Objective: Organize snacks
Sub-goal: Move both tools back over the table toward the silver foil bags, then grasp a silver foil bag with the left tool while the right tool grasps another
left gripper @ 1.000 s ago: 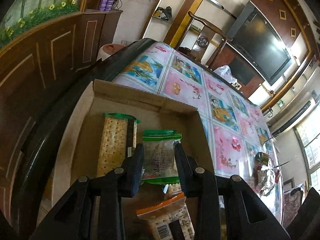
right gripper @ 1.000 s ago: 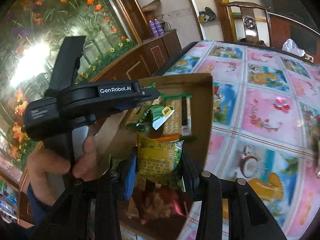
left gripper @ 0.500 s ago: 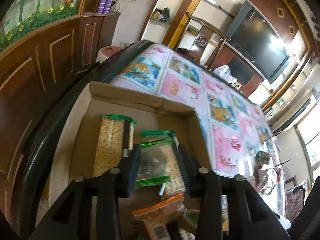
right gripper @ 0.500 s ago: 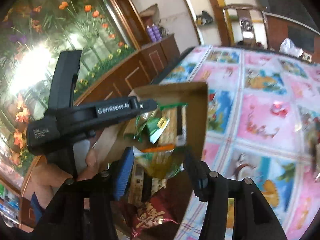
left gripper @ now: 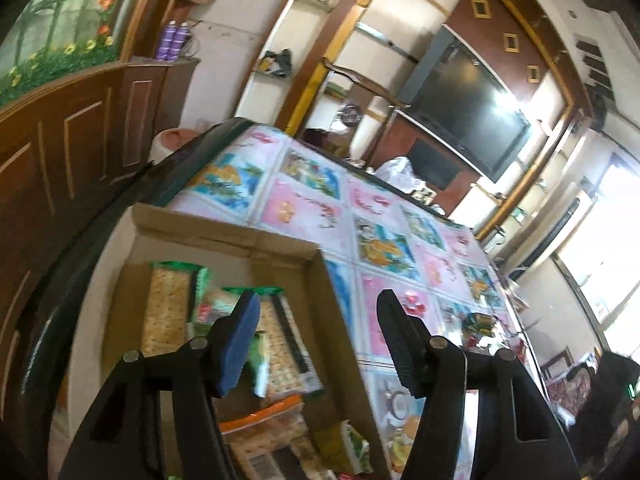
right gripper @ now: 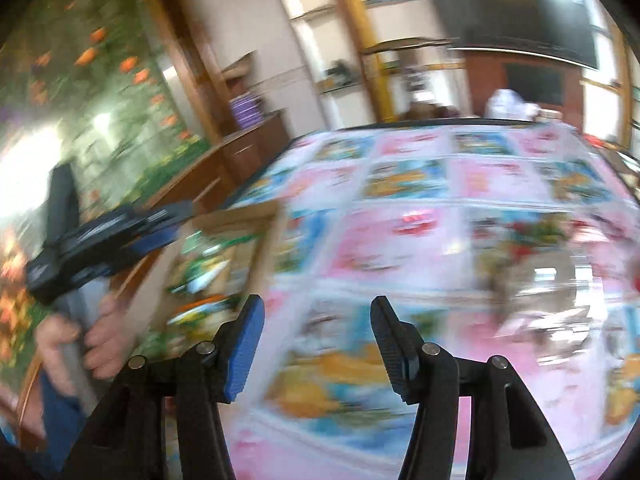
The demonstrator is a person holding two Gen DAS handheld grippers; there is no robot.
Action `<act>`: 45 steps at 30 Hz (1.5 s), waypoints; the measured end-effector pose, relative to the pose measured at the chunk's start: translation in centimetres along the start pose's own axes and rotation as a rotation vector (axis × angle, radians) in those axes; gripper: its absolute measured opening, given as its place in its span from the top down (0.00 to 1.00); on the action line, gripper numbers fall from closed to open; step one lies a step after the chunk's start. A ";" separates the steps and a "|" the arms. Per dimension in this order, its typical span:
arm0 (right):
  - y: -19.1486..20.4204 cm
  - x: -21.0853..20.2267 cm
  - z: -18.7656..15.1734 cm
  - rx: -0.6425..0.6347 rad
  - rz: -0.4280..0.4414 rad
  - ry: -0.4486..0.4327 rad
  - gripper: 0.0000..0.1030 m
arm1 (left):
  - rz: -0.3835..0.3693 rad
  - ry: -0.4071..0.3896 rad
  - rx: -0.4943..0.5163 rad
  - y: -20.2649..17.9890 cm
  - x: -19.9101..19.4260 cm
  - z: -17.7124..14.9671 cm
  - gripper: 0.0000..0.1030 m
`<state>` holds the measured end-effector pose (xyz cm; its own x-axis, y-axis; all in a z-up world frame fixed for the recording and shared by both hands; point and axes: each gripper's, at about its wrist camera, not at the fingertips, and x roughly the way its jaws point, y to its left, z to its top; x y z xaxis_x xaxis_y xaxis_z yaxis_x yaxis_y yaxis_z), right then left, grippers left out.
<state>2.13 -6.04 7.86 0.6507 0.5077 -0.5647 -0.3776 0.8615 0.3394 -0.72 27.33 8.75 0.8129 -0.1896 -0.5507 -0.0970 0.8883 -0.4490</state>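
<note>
- the cardboard box (left gripper: 280, 246) sits at the table's near-left corner, with the snack packs lying flat inside it.
- a green-edged cracker pack (left gripper: 166, 308) lies along the box's left wall, its long axis running from the near side toward the far wall; a second cracker pack (left gripper: 286, 344) lies roughly parallel beside it.
- an orange-topped pack (left gripper: 264, 420) and a yellow-green pack (left gripper: 344, 446) lie nearer the camera.
- a second ago the left gripper (left gripper: 316, 336) pinched a green pack over the box; its jaws have just been opening and now stand about half apart with nothing between them, the pack lying in the box.
- the right gripper (right gripper: 316, 340) held a yellow-green pack then; now its jaws are parted and empty, and it has swung off the box to hang over the patterned tablecloth (right gripper: 460, 184).
- in the right wrist view, heavily blurred, the box is at the left with the person's hand (right gripper: 100, 340) gripping the left tool's handle.
</note>
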 end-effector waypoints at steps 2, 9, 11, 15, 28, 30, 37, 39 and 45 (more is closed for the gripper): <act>-3.4 -0.4 1.4 0.040 -0.095 -0.008 0.42 | -0.031 0.000 0.029 -0.8 -0.1 -0.2 0.41; -15.1 1.5 3.7 0.266 -0.243 0.034 0.61 | -0.112 0.005 0.106 -3.3 -0.3 -1.0 0.41; -15.2 2.0 2.9 0.271 -0.229 0.057 0.63 | -0.125 0.014 0.118 -3.7 -0.2 -1.2 0.39; -12.0 1.8 -0.1 0.290 0.034 0.147 0.63 | -0.143 0.031 0.150 -4.6 0.0 -1.5 0.35; -15.5 -5.2 -1.7 0.372 -0.132 0.020 0.55 | -0.351 0.184 0.342 -13.1 -1.1 -5.7 0.12; -15.8 -5.2 -2.4 0.375 -0.140 0.027 0.55 | -0.341 0.265 0.440 -15.1 -0.1 -7.7 0.08; -16.6 -4.9 -3.4 0.372 -0.121 0.035 0.51 | -0.133 0.426 0.701 -18.9 4.3 -14.1 0.08; -16.6 -4.8 -3.1 0.366 -0.129 0.033 0.48 | -0.134 0.464 0.730 -19.0 5.1 -15.1 0.08; -15.1 -1.4 -0.7 0.251 -0.219 0.096 0.38 | -0.058 0.478 0.730 -19.1 6.6 -16.2 0.08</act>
<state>6.48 -19.79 2.96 0.6287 0.3196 -0.7089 -0.0542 0.9274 0.3701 -2.77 2.37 2.30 0.4616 -0.2527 -0.8503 0.4619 0.8868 -0.0128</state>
